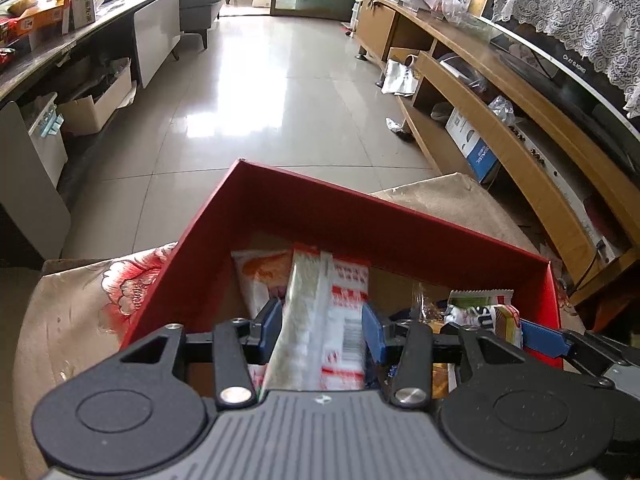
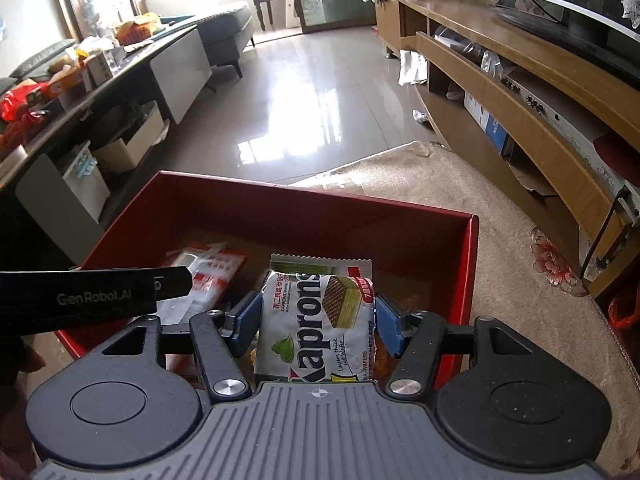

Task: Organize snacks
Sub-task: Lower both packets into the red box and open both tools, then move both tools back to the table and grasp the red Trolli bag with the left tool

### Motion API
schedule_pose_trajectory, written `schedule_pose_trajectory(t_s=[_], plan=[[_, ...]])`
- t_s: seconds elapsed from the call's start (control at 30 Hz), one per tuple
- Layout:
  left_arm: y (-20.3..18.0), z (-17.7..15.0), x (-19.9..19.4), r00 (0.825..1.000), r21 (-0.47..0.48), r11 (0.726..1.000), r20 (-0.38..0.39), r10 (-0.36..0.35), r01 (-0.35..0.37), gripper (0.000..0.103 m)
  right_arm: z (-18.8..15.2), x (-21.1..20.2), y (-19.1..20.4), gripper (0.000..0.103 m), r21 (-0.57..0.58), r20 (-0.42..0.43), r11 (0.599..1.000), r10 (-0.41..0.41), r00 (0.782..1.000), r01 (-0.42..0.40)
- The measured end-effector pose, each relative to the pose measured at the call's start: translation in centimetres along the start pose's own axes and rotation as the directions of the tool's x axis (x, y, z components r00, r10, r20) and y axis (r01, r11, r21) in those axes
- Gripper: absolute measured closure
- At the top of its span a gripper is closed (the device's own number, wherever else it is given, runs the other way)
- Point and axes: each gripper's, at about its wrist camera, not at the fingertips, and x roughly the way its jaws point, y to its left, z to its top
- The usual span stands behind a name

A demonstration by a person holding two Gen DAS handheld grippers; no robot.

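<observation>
A red box (image 1: 304, 200) stands on a floral cloth and holds several snack packets. My left gripper (image 1: 322, 330) is shut on a silver and red-white snack packet (image 1: 320, 312), held over the box. An orange-white packet (image 1: 260, 276) lies under it. My right gripper (image 2: 318, 320) is shut on a white and green Kaprons wafer packet (image 2: 316, 320), held over the right part of the red box (image 2: 280, 208). The same wafer packet (image 1: 506, 320) and the right gripper's blue finger (image 1: 544, 338) show at the right of the left wrist view. The red-white packet (image 2: 208, 276) shows in the right wrist view.
A beige floral cloth (image 2: 500, 240) covers the surface under the box. A wooden TV stand (image 1: 500, 120) runs along the right. A dark cluttered table (image 1: 60, 40) and white storage boxes (image 2: 132, 148) line the left. Shiny tiled floor (image 1: 260, 100) lies ahead.
</observation>
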Motion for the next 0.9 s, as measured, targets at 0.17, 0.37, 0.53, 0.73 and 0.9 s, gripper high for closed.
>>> schedule_pose_trajectory(t_s=[0.17,0.37,0.53,0.73,0.9], plan=[[0.3,0.0,-0.4,1.000,-0.023,1.000,0.002,-0.007,0.007,0.055,0.0,-0.2,-0.1,0.029,0.000,0.008,1.000,-0.004,1.000,0.004],[0.4,-0.2,-1.1,1.000,-0.027,0.999,0.001,-0.023,0.023,0.054,0.1,-0.8,-0.7,0.025,0.006,0.025,1.000,-0.019,1.000,0.019],[0.1,-0.8,-2.0,0.999,-0.018,0.999,-0.003,-0.038,0.038,0.053,0.2,-1.9,-1.0,0.025,0.018,0.043,1.000,-0.016,0.999,0.016],[-0.1,-1.8,-3.0,0.998,-0.026,0.998,-0.007,-0.061,0.061,0.053,-0.5,-2.8,-1.0,0.023,0.014,0.044,1.000,-0.027,0.999,0.027],[-0.2,-2.9,-4.1,0.996,-0.034,0.996,-0.012,-0.086,0.086,0.053,-1.3,-4.0,-1.2,0.023,0.032,0.047,0.999,-0.026,0.999,0.024]])
